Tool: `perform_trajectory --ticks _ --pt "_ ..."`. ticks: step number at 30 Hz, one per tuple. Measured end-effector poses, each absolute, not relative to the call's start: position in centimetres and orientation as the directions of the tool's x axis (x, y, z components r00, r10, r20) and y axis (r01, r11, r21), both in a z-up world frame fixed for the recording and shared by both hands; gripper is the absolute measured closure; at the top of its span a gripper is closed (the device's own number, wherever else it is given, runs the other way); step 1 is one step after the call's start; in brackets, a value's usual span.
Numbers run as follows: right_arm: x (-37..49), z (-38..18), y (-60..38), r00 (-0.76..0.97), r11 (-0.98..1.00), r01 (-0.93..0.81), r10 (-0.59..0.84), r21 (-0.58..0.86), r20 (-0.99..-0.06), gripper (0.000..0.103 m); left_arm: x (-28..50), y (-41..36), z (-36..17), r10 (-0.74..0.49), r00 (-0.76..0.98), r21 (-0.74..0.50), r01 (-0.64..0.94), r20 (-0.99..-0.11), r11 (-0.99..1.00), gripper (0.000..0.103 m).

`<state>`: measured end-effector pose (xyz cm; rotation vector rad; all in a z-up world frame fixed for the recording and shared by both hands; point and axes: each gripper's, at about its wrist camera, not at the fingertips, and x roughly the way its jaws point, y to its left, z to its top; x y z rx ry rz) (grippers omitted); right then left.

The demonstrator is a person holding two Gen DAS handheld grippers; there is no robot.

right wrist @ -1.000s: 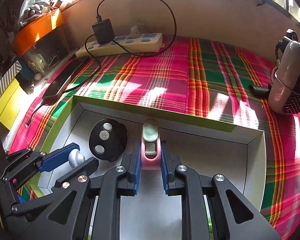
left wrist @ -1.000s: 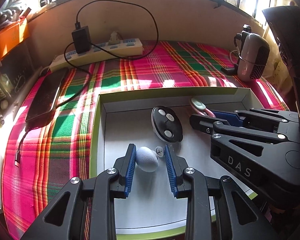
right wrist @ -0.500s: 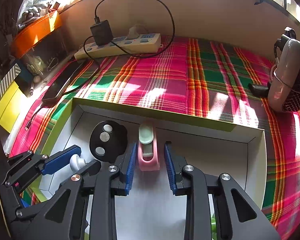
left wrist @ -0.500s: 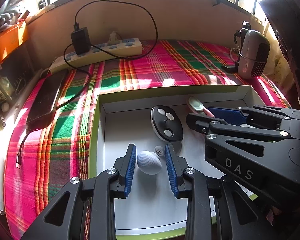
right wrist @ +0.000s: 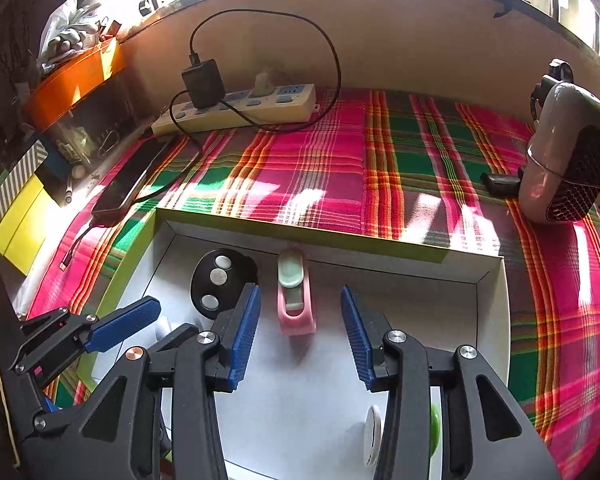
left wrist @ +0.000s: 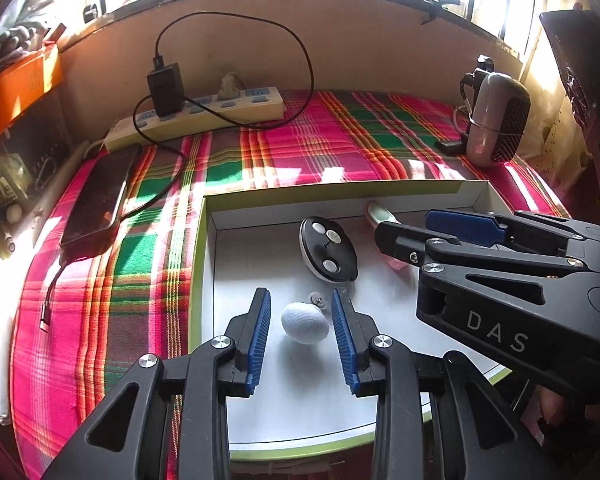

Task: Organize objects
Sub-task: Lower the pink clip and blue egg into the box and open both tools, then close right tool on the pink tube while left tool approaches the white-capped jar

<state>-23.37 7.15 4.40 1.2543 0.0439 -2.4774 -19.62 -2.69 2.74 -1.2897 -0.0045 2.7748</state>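
Egg (left wrist: 304, 323), white, lies in tray (left wrist: 204, 264) between the parted left gripper (left wrist: 302, 334) pads, untouched; likely light, rollable: pinch its middle. Right gripper (right wrist: 298, 332) gapes around pink clip (right wrist: 294, 300), stiff-looking, gripping nothing.

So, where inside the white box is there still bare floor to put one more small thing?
The right part of the box is bare, between the pink clip and the right wall. The near middle floor is bare too. The left side is crowded: black round disc, white egg-shaped object, and both hand-held grippers, left and right.
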Motion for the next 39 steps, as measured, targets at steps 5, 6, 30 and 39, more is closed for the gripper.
perform_trajectory --ticks 5,6,30,39 --pt "-22.1 5.7 7.6 -0.564 -0.935 0.331 -0.305 0.129 -0.767 0.059 -18.2 -3.2 3.9 0.076 -0.664 -0.046 -0.063 -0.744 -0.997 0.073" --pt "-21.7 5.9 7.7 -0.570 -0.936 0.331 -0.302 0.124 -0.764 0.059 -17.9 -3.3 4.1 0.078 -0.668 -0.050 -0.062 -0.740 -0.997 0.073" --pt "-9.3 7.2 11.6 -0.629 -0.923 0.370 -0.332 0.104 -0.703 0.059 -8.3 -4.6 4.5 0.157 -0.687 -0.140 -0.081 -0.710 -0.987 0.073" --pt "-6.2 5.0 10.9 -0.567 -0.885 0.457 -0.369 0.092 -0.737 0.059 -7.3 -4.1 2.9 0.184 -0.651 -0.162 -0.095 -0.736 -0.982 0.073"
